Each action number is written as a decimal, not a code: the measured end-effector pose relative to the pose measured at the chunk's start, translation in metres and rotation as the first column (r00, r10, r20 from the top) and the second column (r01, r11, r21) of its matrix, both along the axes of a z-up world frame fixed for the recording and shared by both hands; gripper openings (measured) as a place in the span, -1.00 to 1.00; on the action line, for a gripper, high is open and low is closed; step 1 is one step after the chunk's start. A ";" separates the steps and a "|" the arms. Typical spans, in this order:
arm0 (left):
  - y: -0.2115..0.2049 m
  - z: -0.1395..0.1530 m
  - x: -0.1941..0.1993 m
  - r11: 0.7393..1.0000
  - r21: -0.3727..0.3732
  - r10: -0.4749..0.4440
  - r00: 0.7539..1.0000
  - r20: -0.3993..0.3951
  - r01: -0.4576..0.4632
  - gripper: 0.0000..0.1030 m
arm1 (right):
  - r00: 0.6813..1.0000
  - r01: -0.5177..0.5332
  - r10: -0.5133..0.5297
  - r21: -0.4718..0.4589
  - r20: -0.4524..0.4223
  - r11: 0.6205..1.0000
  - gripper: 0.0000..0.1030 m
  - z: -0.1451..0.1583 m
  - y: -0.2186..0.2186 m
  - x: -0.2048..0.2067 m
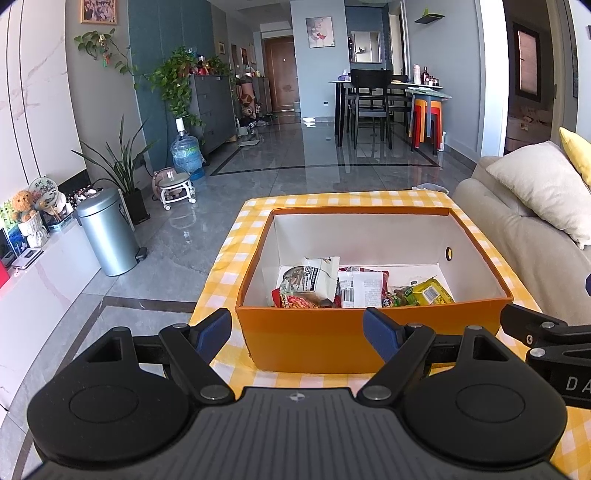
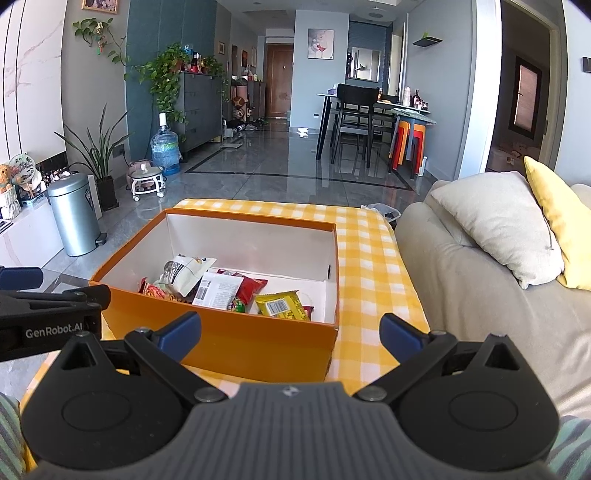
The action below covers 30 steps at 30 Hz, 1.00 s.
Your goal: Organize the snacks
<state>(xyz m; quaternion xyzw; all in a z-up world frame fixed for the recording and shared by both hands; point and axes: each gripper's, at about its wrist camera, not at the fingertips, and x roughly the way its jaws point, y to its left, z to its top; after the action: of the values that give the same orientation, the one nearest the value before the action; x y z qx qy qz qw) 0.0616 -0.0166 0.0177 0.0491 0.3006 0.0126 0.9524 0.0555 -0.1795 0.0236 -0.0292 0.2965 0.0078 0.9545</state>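
On the yellow checked table [image 1: 236, 236] I see the orange box [image 1: 303, 336], snack packets [image 1: 332, 284] heaped at its near side. My left gripper [image 1: 297, 330] and right gripper [image 2: 290, 332] hover before it, both spread wide, holding nothing.

This is a home, an open living and dining room. A beige sofa [image 2: 461, 266] with cushions [image 2: 495, 225] stands just beside a low table [image 2: 369, 258] under a yellow checked cloth. Beyond the table, across the glossy tiled floor, are a dining table [image 1: 373, 86] with chairs, potted plants [image 1: 122, 166], a water jug [image 1: 186, 149], a pedal bin [image 1: 107, 232] and framed pictures [image 1: 320, 32].
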 end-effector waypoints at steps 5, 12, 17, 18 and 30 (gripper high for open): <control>0.000 0.001 0.000 1.000 0.001 0.001 1.000 0.002 -0.001 0.84 | 1.000 0.004 -0.004 0.001 -0.005 1.000 0.93 0.000 0.001 -0.001; 0.000 0.000 0.000 1.000 0.002 0.000 1.000 0.001 0.000 0.84 | 1.000 0.001 -0.001 -0.001 -0.011 1.000 0.93 0.000 0.003 -0.002; -0.001 0.000 -0.001 1.000 0.003 0.001 1.000 0.003 -0.001 0.84 | 1.000 -0.001 0.001 -0.001 -0.014 1.000 0.93 0.000 0.003 -0.001; -0.001 0.001 0.000 1.000 0.003 0.001 1.000 0.003 -0.001 0.84 | 1.000 0.000 0.000 -0.001 -0.013 1.000 0.93 0.000 0.003 -0.002; -0.001 0.000 -0.001 1.000 0.003 0.001 1.000 0.002 -0.001 0.84 | 1.000 0.002 -0.002 0.009 -0.018 1.000 0.93 -0.001 0.001 0.000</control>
<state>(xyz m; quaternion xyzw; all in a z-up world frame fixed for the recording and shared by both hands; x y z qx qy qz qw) 0.0610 -0.0177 0.0174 0.0502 0.2994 0.0136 0.9527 0.0560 -0.1783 0.0226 -0.0245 0.3052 0.0085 0.9520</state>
